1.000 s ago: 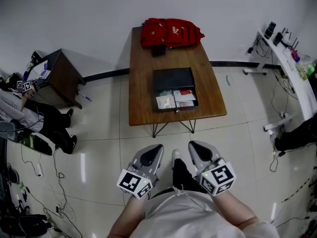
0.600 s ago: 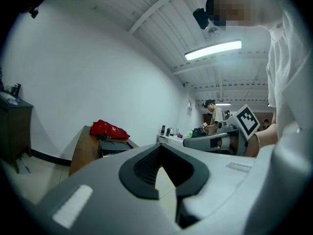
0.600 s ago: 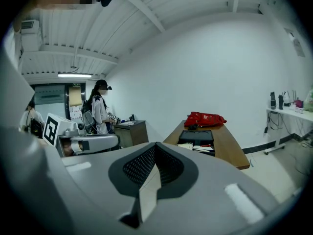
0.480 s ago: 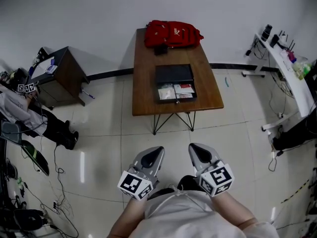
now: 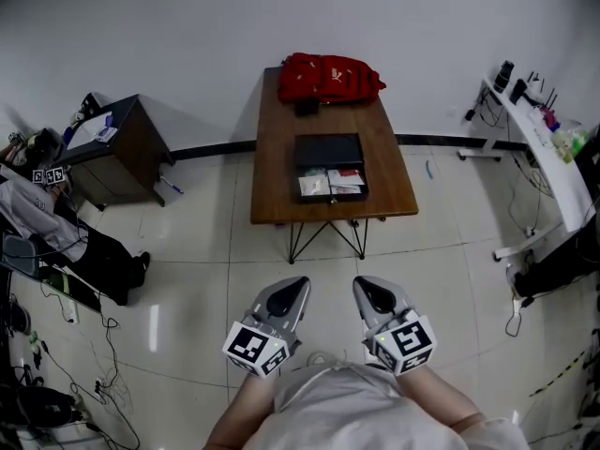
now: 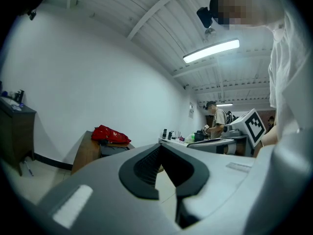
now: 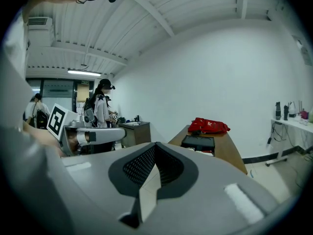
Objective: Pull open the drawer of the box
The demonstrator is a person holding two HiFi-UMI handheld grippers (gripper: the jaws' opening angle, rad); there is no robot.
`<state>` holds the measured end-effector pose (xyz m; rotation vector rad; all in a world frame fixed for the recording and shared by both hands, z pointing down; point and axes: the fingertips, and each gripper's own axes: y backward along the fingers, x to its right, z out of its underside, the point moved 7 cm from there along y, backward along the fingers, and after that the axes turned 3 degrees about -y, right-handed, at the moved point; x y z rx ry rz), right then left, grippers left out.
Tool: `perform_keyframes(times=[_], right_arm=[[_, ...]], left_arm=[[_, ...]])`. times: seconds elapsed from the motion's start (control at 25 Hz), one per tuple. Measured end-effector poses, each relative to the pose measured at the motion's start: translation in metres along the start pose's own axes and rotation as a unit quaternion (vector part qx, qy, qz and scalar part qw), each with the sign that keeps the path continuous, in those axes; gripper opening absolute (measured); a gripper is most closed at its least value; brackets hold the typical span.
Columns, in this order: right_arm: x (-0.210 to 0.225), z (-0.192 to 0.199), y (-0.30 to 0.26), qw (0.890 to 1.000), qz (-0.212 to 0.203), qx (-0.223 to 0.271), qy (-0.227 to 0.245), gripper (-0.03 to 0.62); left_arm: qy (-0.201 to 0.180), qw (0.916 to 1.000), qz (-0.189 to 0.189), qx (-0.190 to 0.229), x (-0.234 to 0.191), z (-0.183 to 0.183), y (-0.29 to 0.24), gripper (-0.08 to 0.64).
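On the brown table point(image 5: 277, 172) lies a black box point(image 5: 328, 148); its drawer point(image 5: 330, 185) stands pulled out toward me, with papers and packets showing inside. In the right gripper view the box point(image 7: 198, 142) sits far ahead on the table. Both grippers are held close to my body, well short of the table. My left gripper point(image 5: 298, 284) point(image 6: 159, 146) is shut with nothing in it. Beside it, my right gripper point(image 5: 361, 284) point(image 7: 155, 145) also has its jaws together and empty.
A red backpack point(image 5: 328, 76) lies at the table's far end, against the white wall. A dark side cabinet point(image 5: 112, 148) stands to the left, a white desk point(image 5: 544, 125) to the right. A seated person point(image 5: 42, 228) and floor cables occupy the left edge.
The table and box now appear farther away and smaller, so I have stepped back. The drawer stays open and both grippers remain shut near my body.
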<state>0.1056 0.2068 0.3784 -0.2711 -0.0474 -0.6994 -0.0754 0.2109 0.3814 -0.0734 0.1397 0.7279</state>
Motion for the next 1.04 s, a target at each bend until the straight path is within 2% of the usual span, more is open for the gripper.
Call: perform_keyframes(times=[0.12, 0.32, 1.04], right_arm=[[0.002, -0.002, 0.003, 1.000, -0.004, 0.005, 0.011, 0.008], [0.005, -0.004, 0.008, 1.000, -0.009, 0.015, 0.018, 0.008], [0.006, -0.008, 0.005, 1.000, 0.004, 0.018, 0.015, 0.008]], left_arm=[[-0.002, 1.0000, -0.004, -0.001, 0.003, 0.000, -0.002, 0.005], [-0.030, 0.9995, 0.006, -0.012, 0.012, -0.001, -0.007, 0.005], [-0.030, 0.9995, 0.011, -0.004, 0.010, -0.004, -0.011, 0.005]])
